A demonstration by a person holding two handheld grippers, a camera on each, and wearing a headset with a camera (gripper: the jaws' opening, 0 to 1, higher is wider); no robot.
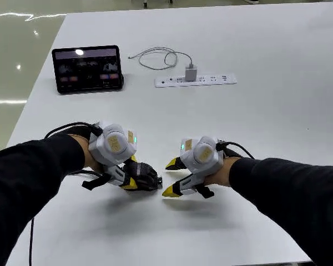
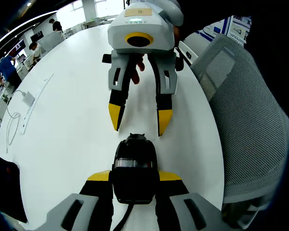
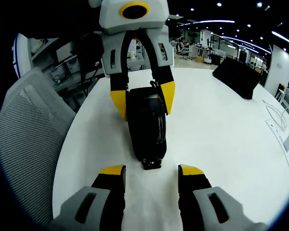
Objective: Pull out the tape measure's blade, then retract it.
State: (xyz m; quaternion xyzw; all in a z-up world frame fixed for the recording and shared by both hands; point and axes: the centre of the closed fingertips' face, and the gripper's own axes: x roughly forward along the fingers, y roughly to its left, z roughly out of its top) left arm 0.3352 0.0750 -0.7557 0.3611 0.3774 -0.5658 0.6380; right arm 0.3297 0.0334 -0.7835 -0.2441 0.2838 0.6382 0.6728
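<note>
A black tape measure (image 1: 146,175) rests on the white table (image 1: 266,111), and my left gripper (image 1: 134,173) is shut on its case. In the left gripper view the case (image 2: 134,166) sits between my yellow-tipped jaws, with the blade's end tab (image 2: 137,137) pointing away. My right gripper (image 1: 170,178) faces it, open, its tips just short of the tab. The right gripper view shows the tape measure (image 3: 145,122) and its tab (image 3: 151,163) just ahead of my open right gripper (image 3: 151,169). No blade is drawn out.
A dark tablet (image 1: 87,68) stands at the far left of the table. A white power strip (image 1: 195,80) with a charger (image 1: 190,72) and coiled cable (image 1: 158,57) lies beyond. A grey mesh chair (image 2: 245,120) is beside the table's near edge.
</note>
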